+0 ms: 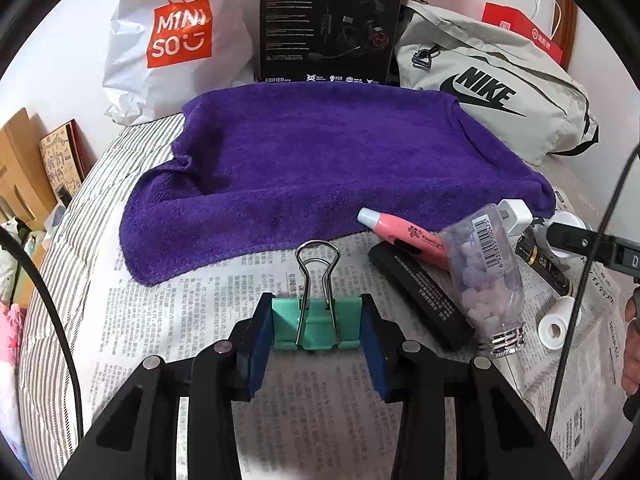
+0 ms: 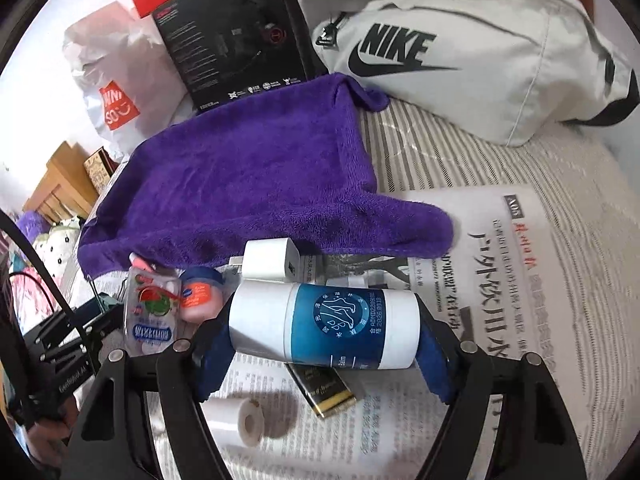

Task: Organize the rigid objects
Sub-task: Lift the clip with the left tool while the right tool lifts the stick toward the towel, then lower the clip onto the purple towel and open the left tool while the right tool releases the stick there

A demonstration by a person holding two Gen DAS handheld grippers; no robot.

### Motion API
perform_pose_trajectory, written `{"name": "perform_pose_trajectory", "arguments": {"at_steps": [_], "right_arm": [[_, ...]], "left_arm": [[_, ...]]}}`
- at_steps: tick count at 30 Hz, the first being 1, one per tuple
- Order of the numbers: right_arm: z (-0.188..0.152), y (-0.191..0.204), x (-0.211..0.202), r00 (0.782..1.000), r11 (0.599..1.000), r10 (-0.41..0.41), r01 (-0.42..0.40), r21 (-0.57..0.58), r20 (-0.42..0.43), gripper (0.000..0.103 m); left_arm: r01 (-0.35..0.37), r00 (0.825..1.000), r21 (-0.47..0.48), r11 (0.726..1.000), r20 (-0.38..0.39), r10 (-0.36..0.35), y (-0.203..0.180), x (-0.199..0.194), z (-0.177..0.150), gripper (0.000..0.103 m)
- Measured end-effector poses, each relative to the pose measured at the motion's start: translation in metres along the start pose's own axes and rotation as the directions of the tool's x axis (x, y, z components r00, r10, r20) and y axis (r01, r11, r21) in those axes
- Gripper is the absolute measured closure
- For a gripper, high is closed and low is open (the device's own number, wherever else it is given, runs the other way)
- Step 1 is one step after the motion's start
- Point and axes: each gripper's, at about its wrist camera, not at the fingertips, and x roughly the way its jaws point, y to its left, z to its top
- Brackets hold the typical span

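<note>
1. Our left gripper (image 1: 318, 330) is clenched on the green binder clip (image 1: 316, 326), low centre of the left wrist view, blue pads pressing its painted metal sides.
2. Our right gripper (image 2: 324, 330) spans the white-and-blue bottle (image 2: 324, 326) endwise, centre of the right wrist view; both pads meet its ends.
3. The bottle is a smooth plastic cylinder, so we judge it could roll or pop free under uneven squeeze.
4. The clip's wire handles (image 1: 318, 276) could snag the fluffy purple towel (image 1: 320, 168) above.
5. The newspaper (image 1: 208, 320) underneath is thin and may slide.
</note>
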Motion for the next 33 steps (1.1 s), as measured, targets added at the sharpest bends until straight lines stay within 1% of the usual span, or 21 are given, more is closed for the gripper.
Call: {"name": "perform_pose_trajectory", "arguments": {"at_steps": [6, 10, 13, 17, 22, 24, 28, 31, 33], "right_arm": [[-0.009, -0.002, -0.010, 1.000, 0.999, 0.001, -0.001, -0.033, 0.001, 0.026], [-0.007, -0.001, -0.013, 1.000, 0.998, 0.008, -0.008, -0.056, 0.002, 0.026], [-0.003, 0.001, -0.018, 1.000, 0.997, 0.026, -0.025, -0.068, 0.004, 0.026], [0.005, 0.006, -0.023, 0.999, 0.996, 0.038, -0.037, -0.082, 0.011, 0.026], [0.025, 0.016, -0.030, 0.998, 0.992, 0.055, -0.050, -0.117, 0.036, 0.026], [0.037, 0.022, -0.031, 0.997, 0.989, 0.057, -0.050, -0.140, 0.049, 0.026], [0.060, 0.034, -0.026, 0.997, 0.984, 0.057, -0.046, -0.170, 0.061, 0.026], [0.079, 0.045, -0.017, 0.997, 0.980, 0.055, -0.042, -0.195, 0.060, 0.026], [0.089, 0.053, -0.011, 0.997, 0.975, 0.047, -0.031, -0.220, 0.066, 0.026]], "left_arm": [[0.051, 0.999, -0.046, 0.998, -0.012, -0.052, 0.010, -0.006, -0.001, 0.064], [0.068, 0.998, -0.069, 0.995, 0.000, -0.068, 0.018, -0.015, 0.003, 0.064], [0.070, 0.998, -0.076, 0.995, 0.006, -0.070, 0.021, -0.021, 0.007, 0.064], [0.050, 0.999, -0.064, 0.997, 0.019, -0.049, 0.021, -0.032, 0.016, 0.064], [0.053, 0.997, -0.051, 0.997, 0.063, -0.050, 0.025, -0.046, 0.039, 0.064], [0.057, 0.996, -0.046, 0.997, 0.075, -0.054, 0.026, -0.046, 0.051, 0.064], [0.052, 0.995, -0.051, 0.997, 0.088, -0.047, 0.031, -0.037, 0.073, 0.064], [0.071, 0.994, -0.068, 0.995, 0.084, -0.065, 0.036, -0.025, 0.089, 0.064], [0.070, 0.994, -0.074, 0.995, 0.084, -0.064, 0.040, -0.017, 0.099, 0.064]]}}
